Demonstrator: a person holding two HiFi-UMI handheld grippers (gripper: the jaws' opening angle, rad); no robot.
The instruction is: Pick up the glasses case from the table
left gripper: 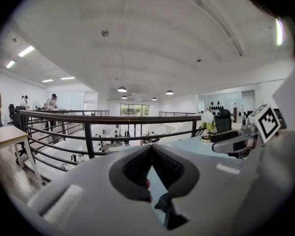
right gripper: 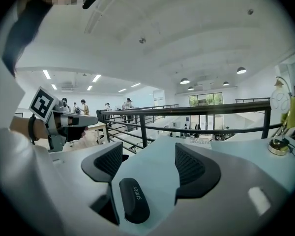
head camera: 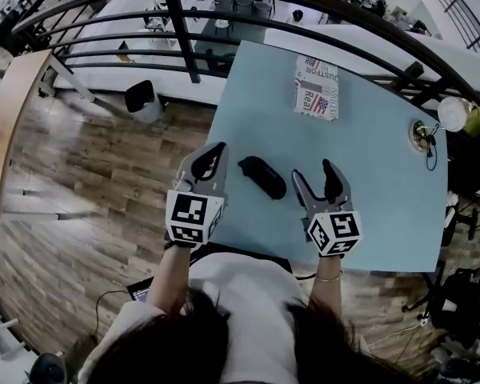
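Observation:
The black oval glasses case (head camera: pixel 262 176) lies on the light blue table (head camera: pixel 368 214), between my two grippers. In the right gripper view the case (right gripper: pixel 133 200) sits low in front of the jaws, close to the left finger, untouched. My right gripper (head camera: pixel 314 173) stands just right of it, jaws wide open with nothing held (right gripper: pixel 148 154). My left gripper (head camera: pixel 212 157) hovers at the table's left edge, left of the case, and its pads meet at the tips (left gripper: pixel 151 149) with nothing between them.
A printed box with flag artwork (head camera: pixel 316 86) lies at the table's far side. A desk lamp (head camera: pixel 452 114) and a round cabled object (head camera: pixel 420 134) stand at the right edge. A black railing (head camera: pixel 184 34) runs behind the table; wood floor (head camera: pixel 88 182) lies to the left.

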